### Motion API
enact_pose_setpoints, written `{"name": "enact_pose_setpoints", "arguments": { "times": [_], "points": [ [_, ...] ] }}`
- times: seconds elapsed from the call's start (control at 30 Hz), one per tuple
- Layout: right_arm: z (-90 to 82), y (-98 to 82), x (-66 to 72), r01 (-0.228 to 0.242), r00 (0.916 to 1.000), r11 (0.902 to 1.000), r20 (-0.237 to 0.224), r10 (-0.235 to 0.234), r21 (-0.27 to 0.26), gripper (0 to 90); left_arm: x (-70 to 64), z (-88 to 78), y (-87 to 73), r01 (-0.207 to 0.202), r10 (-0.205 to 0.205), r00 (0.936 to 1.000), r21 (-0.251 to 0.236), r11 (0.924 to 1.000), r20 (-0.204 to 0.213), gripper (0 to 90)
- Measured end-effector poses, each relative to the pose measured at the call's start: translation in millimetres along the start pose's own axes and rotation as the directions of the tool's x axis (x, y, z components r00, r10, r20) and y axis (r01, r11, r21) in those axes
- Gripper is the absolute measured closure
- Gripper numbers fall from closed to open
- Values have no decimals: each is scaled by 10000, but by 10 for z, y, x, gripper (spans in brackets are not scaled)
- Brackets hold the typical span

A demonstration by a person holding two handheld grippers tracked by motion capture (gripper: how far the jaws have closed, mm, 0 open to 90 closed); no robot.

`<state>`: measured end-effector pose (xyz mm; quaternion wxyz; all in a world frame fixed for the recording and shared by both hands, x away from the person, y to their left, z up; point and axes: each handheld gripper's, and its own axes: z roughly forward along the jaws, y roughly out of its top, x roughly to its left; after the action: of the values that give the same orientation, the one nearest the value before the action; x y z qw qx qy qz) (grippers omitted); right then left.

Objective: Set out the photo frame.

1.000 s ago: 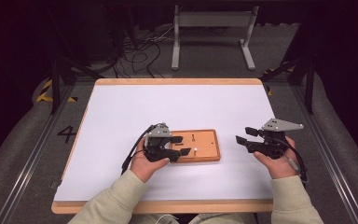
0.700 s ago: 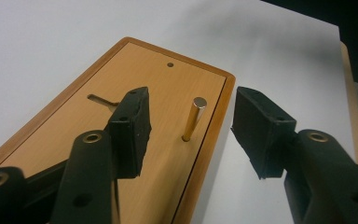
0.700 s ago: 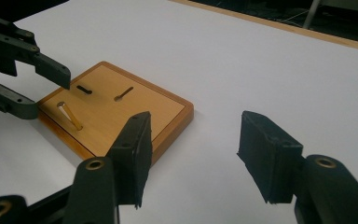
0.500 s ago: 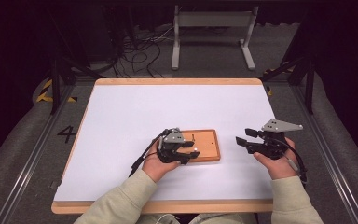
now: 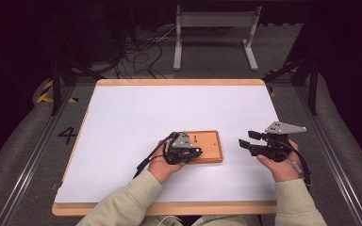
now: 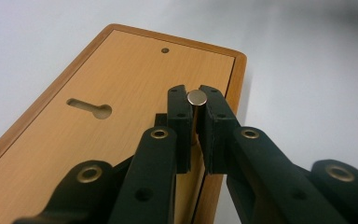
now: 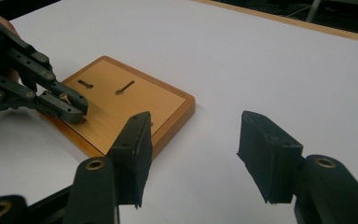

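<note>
Up high: white table point(image 5: 122, 117), dark cabled floor behind; wooden board point(image 5: 209, 146) near the front edge. Left gripper point(image 6: 195, 100) view: jaws pinching a metal pin point(image 6: 196, 97) over the board. Right gripper point(image 7: 193, 158) view: spread wide, just beside the board.

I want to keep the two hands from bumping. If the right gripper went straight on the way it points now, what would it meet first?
Judging by the high view, the right gripper, jaws open, points left toward the wooden board. The board's near edge would likely come first, then the left gripper shut on a small metal pin. Its height above the table is unclear.
</note>
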<state>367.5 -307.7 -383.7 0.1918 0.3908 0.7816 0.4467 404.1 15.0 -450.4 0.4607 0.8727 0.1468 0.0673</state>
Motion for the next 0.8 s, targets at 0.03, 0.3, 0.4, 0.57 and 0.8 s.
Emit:
{"name": "enact_pose_setpoints", "arguments": {
  "times": [0.03, 0.3, 0.4, 0.57, 0.8],
  "points": [
    [1, 0, 2, -1, 10000, 10000, -10, 1, 0, 449, -4, -1, 1, -106, 106, 9999, 15, 9999, -24, 837],
    [11, -3, -1, -1, 10000, 10000, -29, 1, 57, 449, -34, 0, -4, -886, 887, 9959, 68, 9960, -181, 839],
    [11, -3, 1, 1, 10000, 10000, -17, -1, 49, 449, -55, -3, -7, -1241, 1246, 9916, 141, 9922, -361, 839],
    [13, 0, 7, 54, 10000, 10000, 3, -54, 60, 450, -100, -3, -26, -1833, 1835, 9810, 93, 9830, -629, 837],
    [12, 7, 10, -85, 9999, 9999, -101, 86, 111, 464, -234, -19, -49, -3134, 3140, 9411, 256, 9493, -1257, 838]
  ]
}}
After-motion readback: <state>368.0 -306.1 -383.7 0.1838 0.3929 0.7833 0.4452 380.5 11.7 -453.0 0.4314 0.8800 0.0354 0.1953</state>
